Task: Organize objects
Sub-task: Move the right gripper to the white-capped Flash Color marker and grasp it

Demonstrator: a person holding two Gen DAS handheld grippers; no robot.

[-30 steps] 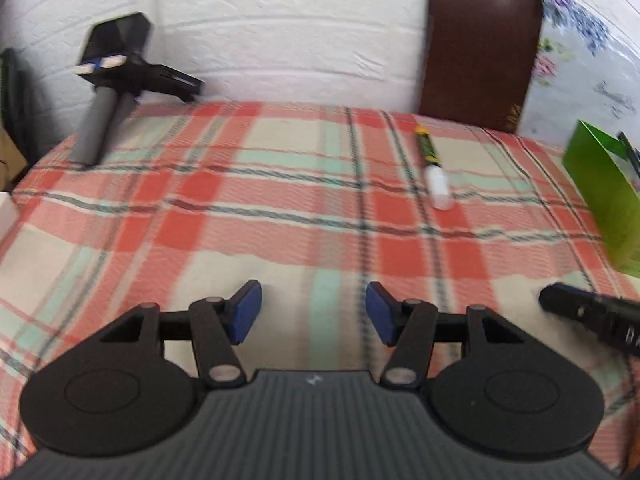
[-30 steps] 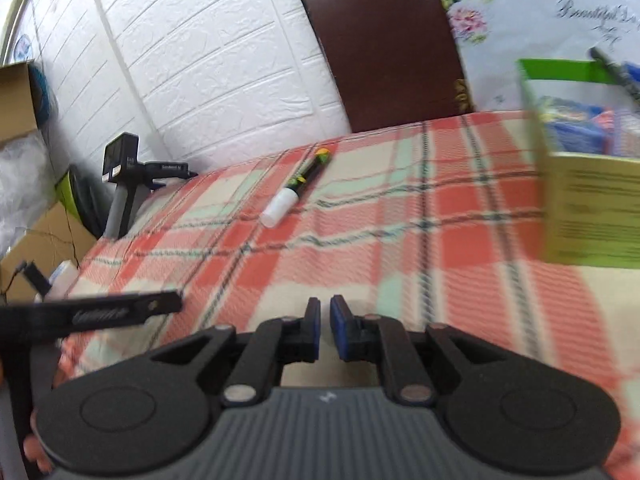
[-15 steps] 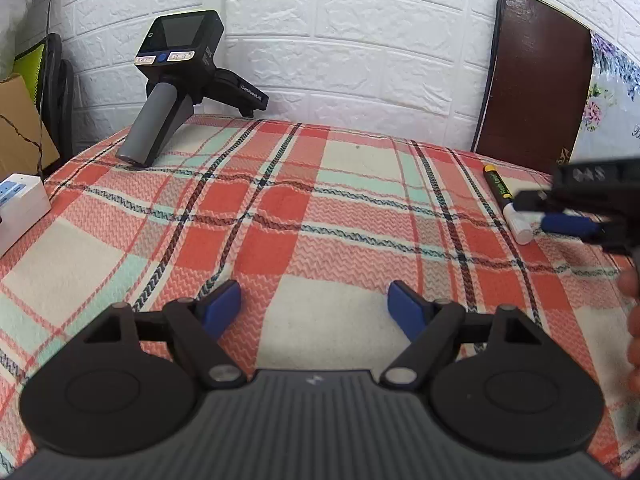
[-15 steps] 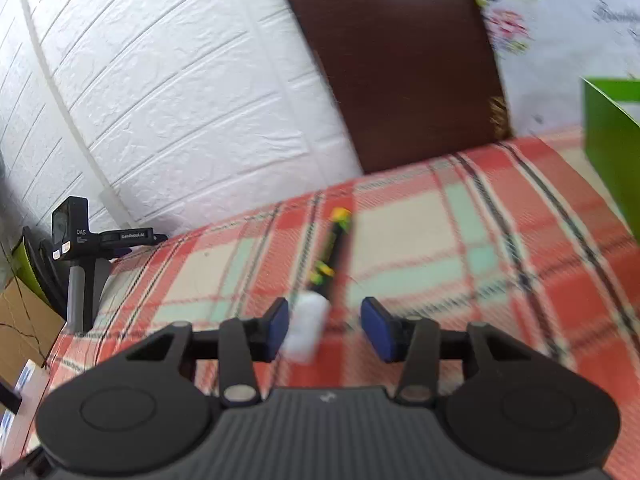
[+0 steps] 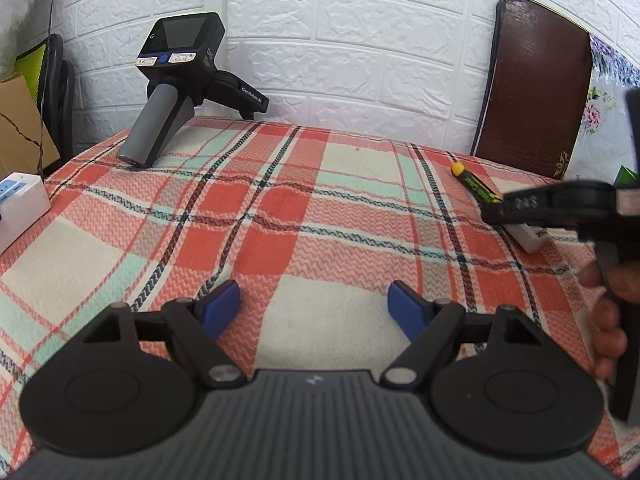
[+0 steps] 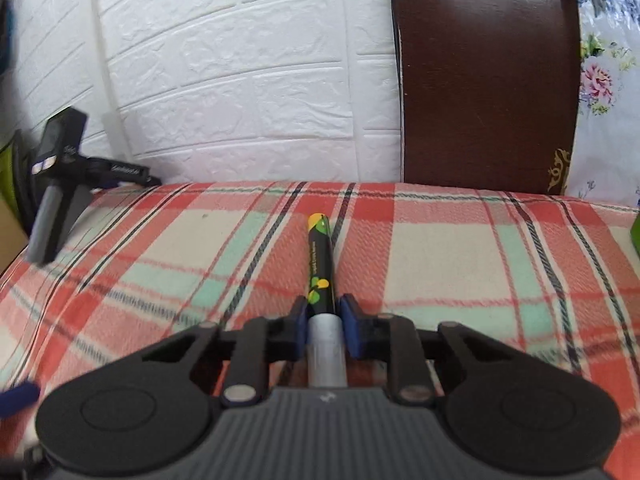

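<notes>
A black marker with green and yellow print and a white cap (image 6: pixel 320 276) lies on the plaid blanket (image 6: pixel 440 264), pointing away from me. My right gripper (image 6: pixel 324 324) is shut on it near where cap and barrel meet. In the left wrist view the marker (image 5: pixel 476 188) lies at the right, partly hidden by the right gripper (image 5: pixel 532 212) over it. My left gripper (image 5: pixel 314 308) is wide open and empty, low over the blanket's near middle.
A spare black handheld gripper with a screen (image 5: pixel 176 84) stands at the back left. A white box (image 5: pixel 20 204) sits at the left edge. A brown board (image 5: pixel 532 88) leans on the white brick wall. A green box edge (image 6: pixel 635 232) shows at far right.
My right gripper opened, moved forward over the marker and closed on it. My left gripper opened wider and swung to face the back left.
</notes>
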